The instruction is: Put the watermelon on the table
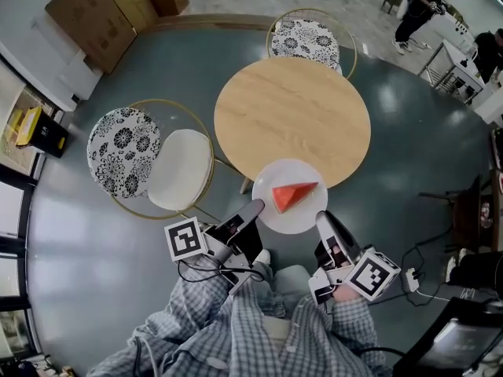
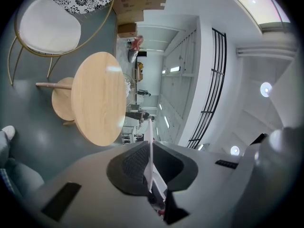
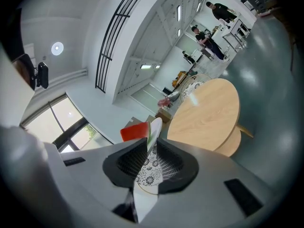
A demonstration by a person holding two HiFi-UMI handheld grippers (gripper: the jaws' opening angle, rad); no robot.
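A red wedge of watermelon (image 1: pixel 293 195) lies on a white plate (image 1: pixel 292 221) held in the air at the near edge of the round wooden table (image 1: pixel 292 120). My left gripper (image 1: pixel 255 208) is shut on the plate's left rim, and my right gripper (image 1: pixel 322 220) is shut on its right rim. In the left gripper view the plate (image 2: pixel 150 148) shows edge-on between the pads of the left gripper (image 2: pixel 151 167), with the table (image 2: pixel 95 96) ahead. The right gripper view shows the right gripper (image 3: pixel 151 163) clamped on the plate (image 3: pixel 154 129), the watermelon (image 3: pixel 134 131) beyond it and the table (image 3: pixel 209 113) to the right.
A patterned chair with a white seat (image 1: pixel 149 163) stands left of the table, and another chair (image 1: pixel 308 42) stands behind it. Cardboard boxes (image 1: pixel 110 10) lean at the far left. People (image 1: pixel 416 10) stand at the far right. Cables (image 1: pixel 416 277) lie on the floor at my right.
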